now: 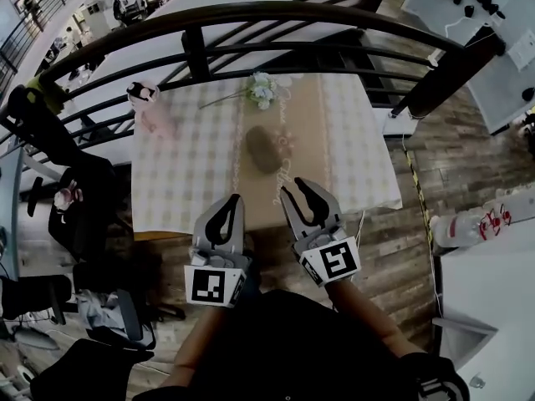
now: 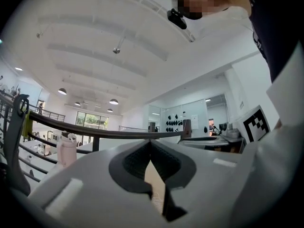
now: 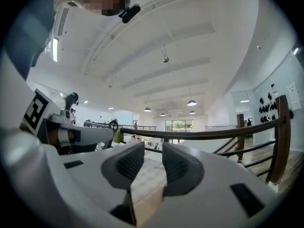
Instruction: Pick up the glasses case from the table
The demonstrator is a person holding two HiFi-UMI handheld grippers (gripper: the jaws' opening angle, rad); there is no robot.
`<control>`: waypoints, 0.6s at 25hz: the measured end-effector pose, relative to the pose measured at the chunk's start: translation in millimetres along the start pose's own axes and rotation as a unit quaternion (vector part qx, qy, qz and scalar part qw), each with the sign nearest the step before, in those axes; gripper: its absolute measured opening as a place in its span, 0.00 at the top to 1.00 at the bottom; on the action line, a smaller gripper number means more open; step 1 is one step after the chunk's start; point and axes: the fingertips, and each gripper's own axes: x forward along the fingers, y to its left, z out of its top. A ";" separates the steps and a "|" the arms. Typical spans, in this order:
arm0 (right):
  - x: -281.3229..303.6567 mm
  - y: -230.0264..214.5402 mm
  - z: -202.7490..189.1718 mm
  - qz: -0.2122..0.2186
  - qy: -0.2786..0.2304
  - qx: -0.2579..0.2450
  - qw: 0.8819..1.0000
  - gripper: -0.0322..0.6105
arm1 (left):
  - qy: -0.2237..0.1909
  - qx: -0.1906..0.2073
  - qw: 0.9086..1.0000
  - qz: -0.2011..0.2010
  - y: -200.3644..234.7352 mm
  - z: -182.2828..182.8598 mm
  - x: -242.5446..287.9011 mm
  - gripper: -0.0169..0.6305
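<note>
On the head view's square desk (image 1: 188,174), which is wearing a pale checked cloth (image 1: 359,140) and a tan runner (image 1: 294,115) down its middle, the brown oval glasses case (image 1: 265,149) is lying flat on the runner's left edge, about midway across the desk. Its long axis is running along the runner, away from the person, with the far end leaning slightly left. A white flower sprig (image 1: 261,90) is lying beyond it, and a pink bottle (image 1: 147,107) is standing at the far left corner, in front of a dark curved railing (image 1: 251,13). Both grippers are hovering over the near desk edge, well short of the case, the left gripper (image 1: 236,199) beside the right gripper (image 1: 295,190).

Looking along the left gripper (image 2: 151,142), its fingers (image 2: 135,160) are clenching tip to tip on nothing, with only a sliver of tan runner showing below. The pink bottle (image 2: 66,148) and railing (image 2: 109,133) are showing beyond; the case cannot be made out.

Looking along the right gripper (image 3: 153,148), its fingers (image 3: 178,167) are standing slightly apart, released and empty, with checked cloth (image 3: 147,172) and runner showing through the gap, and the railing (image 3: 213,134) is crossing behind.
</note>
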 end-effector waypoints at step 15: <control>131.9 -43.2 -45.2 -0.016 0.054 0.010 0.998 0.80 | 0.063 -0.022 0.996 -0.061 71.8 -39.2 113.7 0.96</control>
